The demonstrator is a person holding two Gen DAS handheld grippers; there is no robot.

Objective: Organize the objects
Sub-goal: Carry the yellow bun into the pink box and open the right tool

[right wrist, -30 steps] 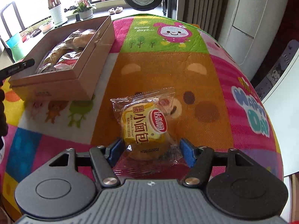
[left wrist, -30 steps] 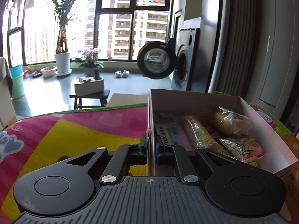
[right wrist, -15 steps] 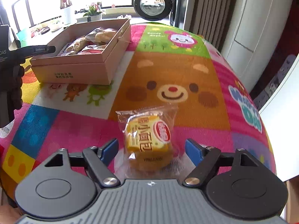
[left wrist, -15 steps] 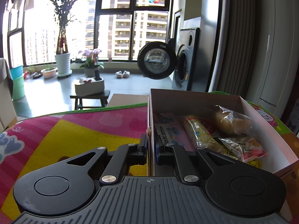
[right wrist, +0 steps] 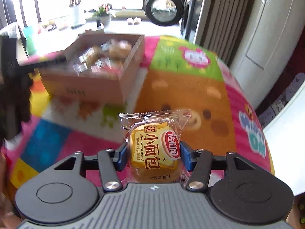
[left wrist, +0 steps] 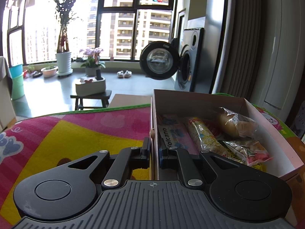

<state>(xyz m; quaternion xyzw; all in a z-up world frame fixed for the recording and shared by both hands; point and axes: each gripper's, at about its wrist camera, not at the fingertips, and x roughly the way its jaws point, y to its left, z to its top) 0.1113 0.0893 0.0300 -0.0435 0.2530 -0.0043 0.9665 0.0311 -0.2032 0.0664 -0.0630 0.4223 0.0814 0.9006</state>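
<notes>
Right gripper [right wrist: 154, 153] clamps a wrapped bun [right wrist: 154, 153] by its sides, lifted clear of the mat [right wrist: 190, 87]; the wrapper's sealed edge points ahead toward the box [right wrist: 106, 76], which lies forward and to the left, well apart. Left gripper [left wrist: 154, 150] pinches the box wall [left wrist: 154, 133], its jaws nearly closed on the card. To place the bun well: carry it level over the rim, lower it into a gap among the snacks [left wrist: 225, 133], and release only once it rests, while the left steadies the box
</notes>
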